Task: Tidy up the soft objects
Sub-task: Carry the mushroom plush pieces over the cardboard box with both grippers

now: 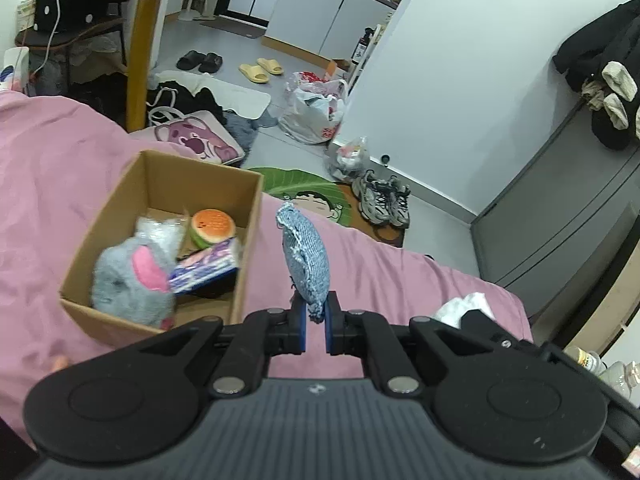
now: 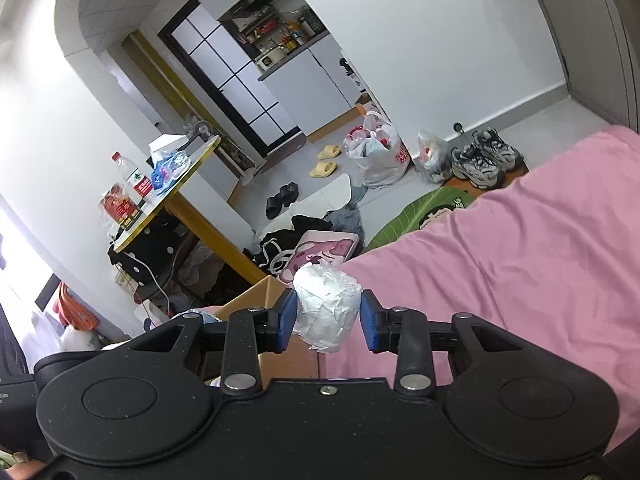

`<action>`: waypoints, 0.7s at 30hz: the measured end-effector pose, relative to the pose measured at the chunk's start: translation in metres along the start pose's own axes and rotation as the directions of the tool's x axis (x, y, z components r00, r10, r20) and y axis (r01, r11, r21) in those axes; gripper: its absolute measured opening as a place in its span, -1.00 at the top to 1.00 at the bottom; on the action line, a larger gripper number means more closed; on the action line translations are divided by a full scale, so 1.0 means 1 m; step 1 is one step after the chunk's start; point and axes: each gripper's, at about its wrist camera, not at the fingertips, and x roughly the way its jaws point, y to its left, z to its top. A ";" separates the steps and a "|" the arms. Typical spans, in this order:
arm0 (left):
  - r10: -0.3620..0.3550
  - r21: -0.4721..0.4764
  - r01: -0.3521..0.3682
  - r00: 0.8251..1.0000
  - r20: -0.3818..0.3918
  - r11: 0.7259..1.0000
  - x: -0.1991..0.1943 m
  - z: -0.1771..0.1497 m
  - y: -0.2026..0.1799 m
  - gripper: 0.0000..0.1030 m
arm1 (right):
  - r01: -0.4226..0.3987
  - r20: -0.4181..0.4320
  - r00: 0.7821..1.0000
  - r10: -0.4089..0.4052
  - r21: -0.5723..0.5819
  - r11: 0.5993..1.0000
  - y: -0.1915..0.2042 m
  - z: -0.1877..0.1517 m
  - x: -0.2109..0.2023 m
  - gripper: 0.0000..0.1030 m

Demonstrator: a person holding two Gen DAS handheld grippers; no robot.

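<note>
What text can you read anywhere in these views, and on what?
None legible.
Purple packet in the box: print blurred.
Bottle on the table: red label too small.
Red package beside it: blurred.
White bag on the floor: red print unreadable.

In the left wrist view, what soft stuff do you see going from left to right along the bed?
Gray plush toy in the cardboard box → burger squishy → blue knitted pouch pinched by the left gripper → white wad on the pink bedcover.
</note>
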 end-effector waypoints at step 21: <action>-0.003 0.007 0.003 0.998 0.063 1.000 -0.024 0.009 0.051 0.85 | 0.013 0.025 1.000 -0.011 -0.110 0.994 0.050 -0.011 -0.002 0.33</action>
